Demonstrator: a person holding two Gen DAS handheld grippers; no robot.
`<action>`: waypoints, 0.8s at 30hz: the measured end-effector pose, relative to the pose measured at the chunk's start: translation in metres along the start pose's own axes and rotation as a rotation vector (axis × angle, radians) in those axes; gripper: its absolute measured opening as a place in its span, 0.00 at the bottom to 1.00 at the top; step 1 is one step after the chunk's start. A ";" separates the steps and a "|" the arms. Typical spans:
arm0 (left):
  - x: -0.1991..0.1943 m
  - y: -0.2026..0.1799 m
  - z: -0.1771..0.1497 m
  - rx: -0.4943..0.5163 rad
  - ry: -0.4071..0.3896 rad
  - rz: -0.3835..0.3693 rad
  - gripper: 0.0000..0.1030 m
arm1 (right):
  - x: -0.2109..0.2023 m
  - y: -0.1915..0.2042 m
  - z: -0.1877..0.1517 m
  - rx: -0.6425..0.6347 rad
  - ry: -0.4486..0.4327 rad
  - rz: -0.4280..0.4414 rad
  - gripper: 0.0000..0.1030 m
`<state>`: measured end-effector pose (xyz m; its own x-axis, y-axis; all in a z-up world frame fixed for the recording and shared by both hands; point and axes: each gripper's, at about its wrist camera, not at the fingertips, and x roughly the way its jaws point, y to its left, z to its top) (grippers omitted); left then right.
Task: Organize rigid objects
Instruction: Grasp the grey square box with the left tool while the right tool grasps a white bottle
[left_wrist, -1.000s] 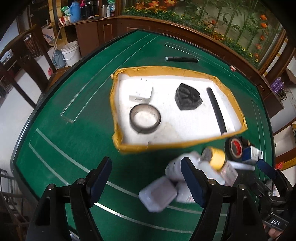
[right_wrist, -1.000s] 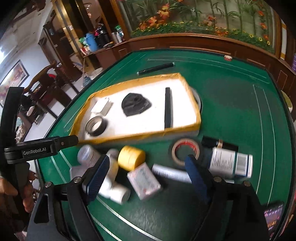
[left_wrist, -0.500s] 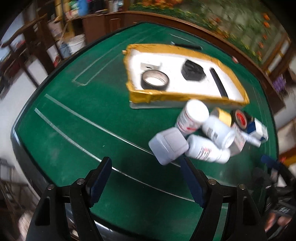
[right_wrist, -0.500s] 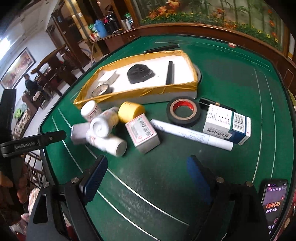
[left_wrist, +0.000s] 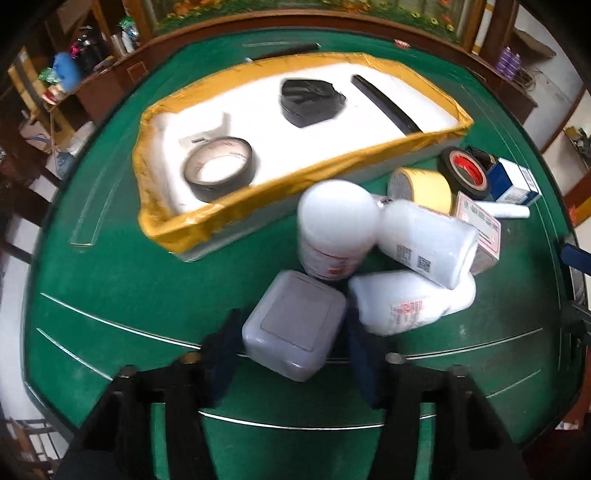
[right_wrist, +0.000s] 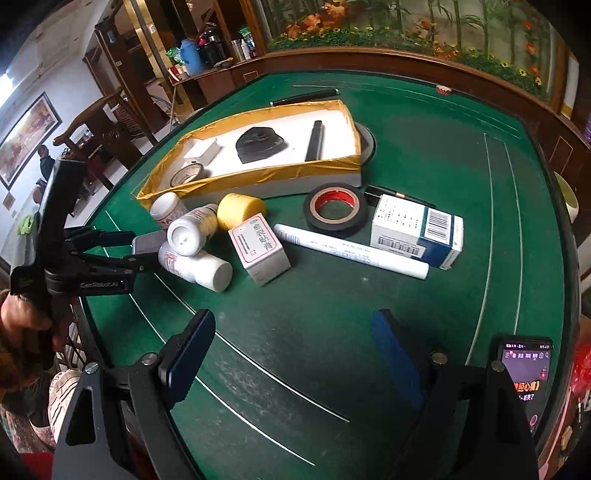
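A grey square plastic box (left_wrist: 295, 328) lies on the green table at the near end of a heap of three white bottles (left_wrist: 428, 240). My left gripper (left_wrist: 291, 350) points down over it, its jaws closing with the box between them and the pads against its two sides. The right wrist view shows that gripper (right_wrist: 142, 254) at the left of the heap. The yellow-rimmed white tray (left_wrist: 258, 192) holds a black tape roll (left_wrist: 219, 168), a black lump (left_wrist: 310, 101) and a black stick (left_wrist: 384, 103). My right gripper (right_wrist: 291, 332) hangs open over bare felt with nothing between its fingers.
Beside the bottles lie a yellow tape roll (right_wrist: 240, 210), a pink-and-white carton (right_wrist: 258, 247), a white marker (right_wrist: 351, 251), a black tape roll with a red core (right_wrist: 334, 208) and a blue-and-white carton (right_wrist: 417, 232). A phone (right_wrist: 524, 369) sits at the right edge. A black pen (right_wrist: 306, 96) lies beyond the tray.
My left gripper has dropped and rolled onto the grey box, and its jaws have narrowed around it. The right gripper has drawn back from the heap and stays wide.
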<state>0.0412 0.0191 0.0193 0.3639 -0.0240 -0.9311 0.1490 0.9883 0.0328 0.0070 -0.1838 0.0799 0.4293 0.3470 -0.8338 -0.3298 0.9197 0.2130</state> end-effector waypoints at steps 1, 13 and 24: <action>0.000 -0.002 0.000 0.005 -0.004 0.006 0.52 | 0.000 0.002 0.001 -0.011 0.001 0.016 0.84; -0.018 0.011 -0.040 -0.098 -0.002 0.001 0.49 | 0.049 0.079 0.022 -0.297 0.094 0.174 0.57; -0.026 0.016 -0.069 -0.177 0.008 0.014 0.48 | 0.102 0.111 0.031 -0.433 0.168 0.127 0.39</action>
<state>-0.0292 0.0457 0.0188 0.3572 -0.0093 -0.9340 -0.0203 0.9996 -0.0177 0.0401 -0.0404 0.0344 0.2327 0.3844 -0.8934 -0.7061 0.6984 0.1166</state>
